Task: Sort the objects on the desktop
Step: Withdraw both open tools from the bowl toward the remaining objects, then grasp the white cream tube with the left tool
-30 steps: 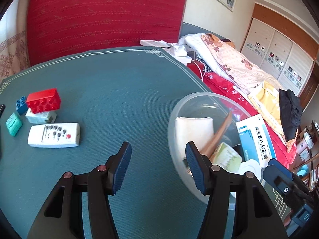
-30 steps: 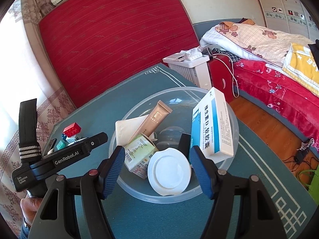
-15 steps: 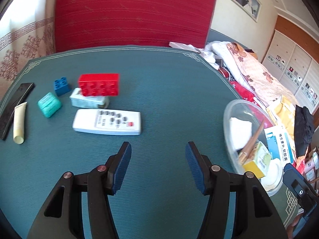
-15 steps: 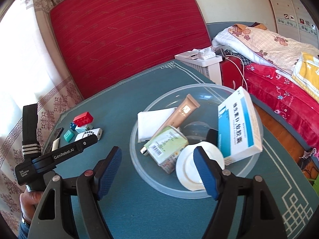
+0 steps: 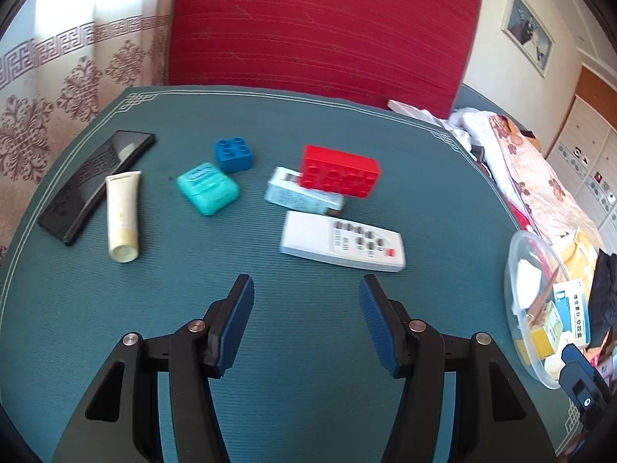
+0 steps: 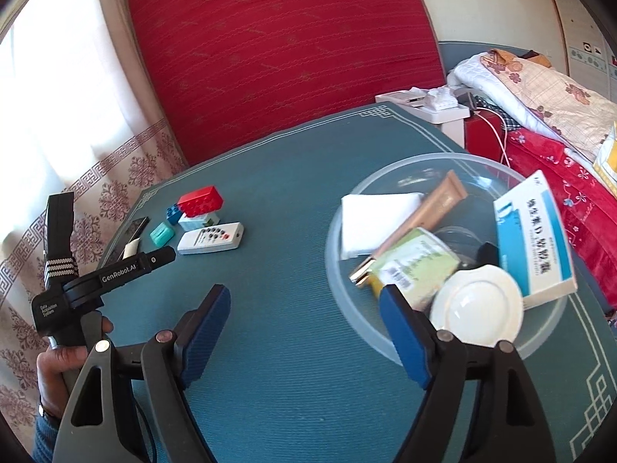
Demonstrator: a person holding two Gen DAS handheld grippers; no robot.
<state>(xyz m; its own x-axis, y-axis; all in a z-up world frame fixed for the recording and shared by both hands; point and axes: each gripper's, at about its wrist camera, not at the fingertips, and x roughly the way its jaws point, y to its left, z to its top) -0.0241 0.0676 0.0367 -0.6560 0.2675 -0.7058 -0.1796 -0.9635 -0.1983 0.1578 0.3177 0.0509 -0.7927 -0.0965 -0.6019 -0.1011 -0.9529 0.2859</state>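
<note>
Your left claw (image 5: 306, 301) stands part-open with nothing between its blue pads, tilted down over the teal bench (image 5: 308, 347). Just ahead of it lies the white remote (image 5: 341, 242), and beyond that the red brick (image 5: 338, 171) rests on a pale blue box (image 5: 299, 196). To their left sit the teal case (image 5: 207, 188), the blue brick (image 5: 233, 154), the cream tube (image 5: 122, 216) and the black remote (image 5: 94, 183) near the bench edge.

Your right claw (image 6: 304, 322) is opening wide, its jaws bare of any object, and its right pad overlaps the rim of the clear bowl (image 6: 347, 200) in view. Inside the bowl lie 1 white folded cloth (image 6: 376, 218), 1 tan tube (image 6: 424, 212), 1 green carton (image 6: 416, 262), 1 white lid (image 6: 478, 305) and 1 blue-and-white medicine box (image 6: 534, 239). Your left hand (image 6: 63, 364) grips its handle at the lower left of the right view.
</note>
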